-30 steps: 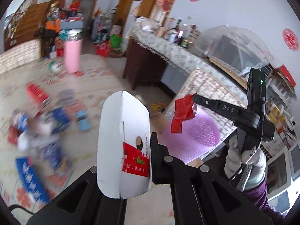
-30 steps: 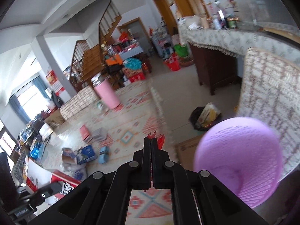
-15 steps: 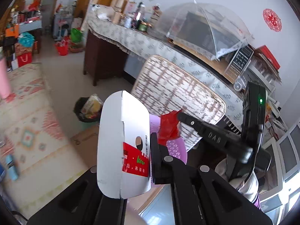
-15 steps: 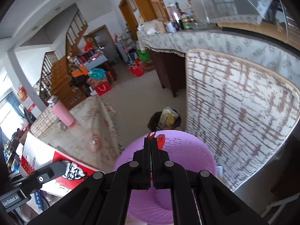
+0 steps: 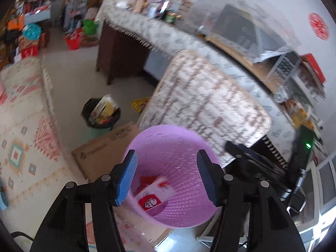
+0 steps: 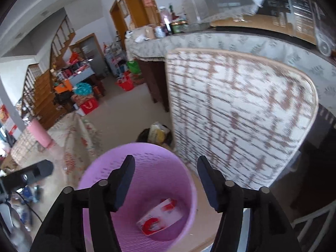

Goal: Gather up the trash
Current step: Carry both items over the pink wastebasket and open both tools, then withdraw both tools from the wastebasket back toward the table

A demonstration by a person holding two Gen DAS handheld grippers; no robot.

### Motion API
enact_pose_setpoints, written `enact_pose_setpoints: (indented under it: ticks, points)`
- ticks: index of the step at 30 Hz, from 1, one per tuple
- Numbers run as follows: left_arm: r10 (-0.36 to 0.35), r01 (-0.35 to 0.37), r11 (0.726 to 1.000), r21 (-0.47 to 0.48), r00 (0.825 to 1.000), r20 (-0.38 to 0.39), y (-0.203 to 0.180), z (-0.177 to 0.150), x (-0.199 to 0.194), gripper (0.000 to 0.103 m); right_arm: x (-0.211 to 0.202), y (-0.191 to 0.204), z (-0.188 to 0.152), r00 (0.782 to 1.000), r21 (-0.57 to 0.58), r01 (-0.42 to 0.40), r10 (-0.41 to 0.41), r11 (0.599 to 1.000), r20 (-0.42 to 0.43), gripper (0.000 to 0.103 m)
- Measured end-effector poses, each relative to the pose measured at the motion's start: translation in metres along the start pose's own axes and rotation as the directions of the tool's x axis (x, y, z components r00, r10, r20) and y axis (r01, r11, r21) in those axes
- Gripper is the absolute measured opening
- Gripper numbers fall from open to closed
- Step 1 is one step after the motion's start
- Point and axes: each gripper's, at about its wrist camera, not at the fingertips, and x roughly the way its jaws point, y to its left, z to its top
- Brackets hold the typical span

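A purple plastic trash basket [image 5: 172, 138] stands on the floor below both grippers; it also shows in the right wrist view [image 6: 147, 153]. A white and red paper box [image 5: 154, 196] lies in its bottom, also visible in the right wrist view [image 6: 160, 217]. A red scrap [image 5: 147, 180] lies beside the box. My left gripper [image 5: 167, 178] is open and empty above the basket. My right gripper [image 6: 166, 180] is open and empty above the basket; it also shows at the right of the left wrist view [image 5: 252, 161].
A patterned mattress [image 5: 205, 105] leans behind the basket. A black bin full of rubbish [image 5: 101, 113] and a flat cardboard box [image 5: 103, 151] lie to the left. A patterned rug [image 5: 21, 126] covers the floor at left. A covered counter [image 6: 210, 40] runs along the back.
Both grippers have opened above the basket. The white and red box has left my left gripper and the red scrap my right one; both now lie in the basket.
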Motion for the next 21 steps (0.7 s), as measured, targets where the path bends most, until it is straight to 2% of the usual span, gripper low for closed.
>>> enact_pose_setpoints:
  ticks: [3, 7, 14, 18, 21]
  points:
    - [0.047, -0.049, 0.998, -0.045, 0.997, -0.060, 0.023, -0.008, 0.017, 0.057, 0.013, -0.015, -0.014, 0.998, 0.032, 0.012, -0.010, 0.999, -0.054, 0.066]
    - [0.068, -0.078, 0.995, -0.061, 0.987, -0.142, 0.042, -0.023, 0.039, 0.057, 0.030, -0.025, -0.035, 0.993, 0.070, 0.012, -0.004, 0.997, -0.115, 0.066]
    - [0.047, -0.062, 0.996, -0.059, 0.972, -0.232, 0.046, -0.033, 0.057, 0.057, 0.047, -0.021, -0.057, 0.983, 0.118, -0.025, 0.046, 0.993, -0.180, 0.066]
    - [0.009, -0.028, 0.997, -0.067, 0.964, -0.265, 0.044, -0.037, 0.059, 0.034, 0.049, -0.017, -0.060, 0.981, 0.133, -0.017, 0.042, 0.991, -0.187, 0.066]
    - [0.011, -0.030, 0.997, -0.068, 0.964, -0.265, 0.043, -0.040, 0.058, 0.031, 0.048, -0.018, -0.061, 0.980, 0.164, -0.016, 0.048, 0.986, -0.193, 0.065]
